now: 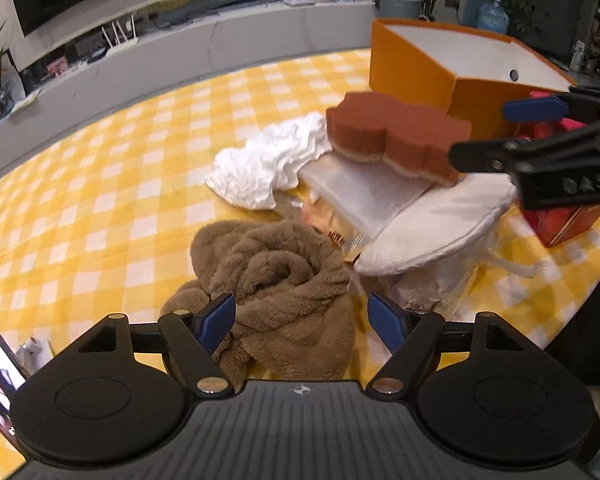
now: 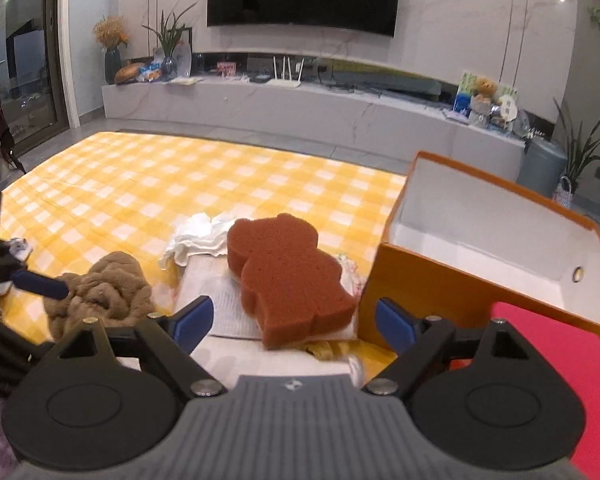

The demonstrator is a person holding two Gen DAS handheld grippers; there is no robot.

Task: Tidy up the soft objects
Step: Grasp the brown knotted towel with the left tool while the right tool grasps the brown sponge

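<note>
Where the yellow checked cloth (image 2: 140,184) is spread: one brown sponge (image 2: 288,272) atop one clear case (image 1: 364,192), one brown towel (image 1: 284,280), one white rag (image 1: 268,164), one white pillow (image 1: 440,232), one orange box (image 2: 492,248). Left gripper (image 1: 302,320) spread, empty, over the towel; right gripper (image 2: 290,320) spread, empty, near the sponge.

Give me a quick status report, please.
Left gripper open over brown towel. Right gripper open, facing brown sponge. Orange box empty, unobstructed.
</note>
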